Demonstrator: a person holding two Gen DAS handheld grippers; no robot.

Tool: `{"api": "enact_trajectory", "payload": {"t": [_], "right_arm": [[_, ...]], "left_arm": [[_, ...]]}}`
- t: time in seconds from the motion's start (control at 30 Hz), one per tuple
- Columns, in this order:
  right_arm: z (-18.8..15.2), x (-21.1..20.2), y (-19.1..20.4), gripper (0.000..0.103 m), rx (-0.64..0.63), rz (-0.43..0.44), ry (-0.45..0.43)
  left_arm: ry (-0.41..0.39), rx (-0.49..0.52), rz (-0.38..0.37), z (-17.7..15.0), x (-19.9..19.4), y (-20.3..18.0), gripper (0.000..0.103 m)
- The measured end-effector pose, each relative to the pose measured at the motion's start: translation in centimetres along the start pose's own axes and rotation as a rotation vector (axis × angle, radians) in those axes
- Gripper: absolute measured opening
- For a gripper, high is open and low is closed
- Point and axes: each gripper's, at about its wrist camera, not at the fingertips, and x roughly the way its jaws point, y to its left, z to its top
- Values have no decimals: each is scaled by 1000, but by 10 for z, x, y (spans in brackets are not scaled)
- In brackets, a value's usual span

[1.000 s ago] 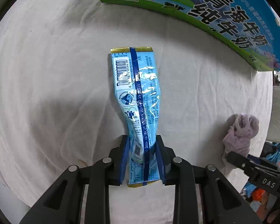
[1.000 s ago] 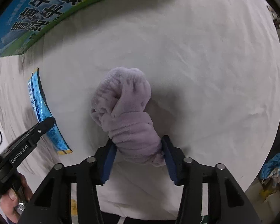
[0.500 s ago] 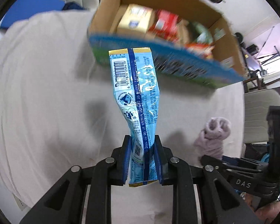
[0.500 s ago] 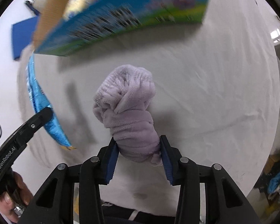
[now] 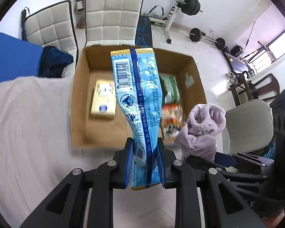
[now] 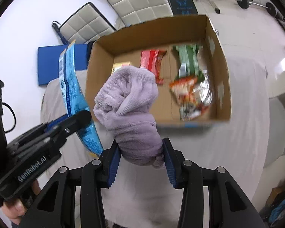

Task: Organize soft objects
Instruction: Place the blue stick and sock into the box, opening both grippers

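My left gripper (image 5: 144, 163) is shut on the lower end of a light blue snack packet (image 5: 137, 98), which hangs lifted in front of an open cardboard box (image 5: 79, 98). That packet (image 6: 71, 87) also shows at the left of the right wrist view, with the left gripper (image 6: 79, 116) on it. My right gripper (image 6: 141, 161) is shut on a bundled lilac fleece cloth (image 6: 129, 110), raised above the table before the cardboard box (image 6: 223, 76). In the left wrist view the lilac cloth (image 5: 203, 129) hangs at the right.
Inside the box lie a yellow pack (image 5: 102, 98), a green packet (image 6: 188, 60), a red packet (image 6: 152, 60) and an orange-and-white packet (image 6: 188, 95). A pale cloth covers the table (image 5: 28, 133). White padded chairs (image 5: 112, 17), a blue mat (image 5: 11, 57) and gym weights (image 5: 190, 5) stand behind.
Both grippers have risen from the tablecloth with their loads. The view has swung up, so the open top of the box and the room behind it now show.
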Motion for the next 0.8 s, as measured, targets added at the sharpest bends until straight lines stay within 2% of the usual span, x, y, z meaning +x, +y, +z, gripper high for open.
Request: {"api": "enact_trajectory", "payload": {"t": [0.13, 0.23, 0.47, 0.53, 0.6, 0.7, 0.77, 0.8], "right_arm": [[32, 22, 1, 45, -23, -51, 27], [48, 45, -4, 45, -28, -80, 65], [71, 96, -8, 46, -61, -130, 137], [75, 108, -8, 48, -57, -118, 163], [77, 117, -11, 48, -47, -118, 179], [80, 127, -15, 49, -42, -136, 191], [81, 127, -18, 61, -37, -155, 188], [81, 127, -19, 62, -35, -165, 181]], "left_arm": [[75, -3, -3, 36, 29, 13, 20], [150, 0, 9, 50, 55, 20, 21], [289, -13, 26, 56, 113, 27, 22], [306, -19, 41, 56, 119, 28, 24], [315, -42, 49, 55, 122, 32, 30], [303, -55, 56, 55, 119, 35, 32], [283, -49, 77, 54, 113, 35, 37], [270, -44, 87, 53, 110, 34, 42]]}}
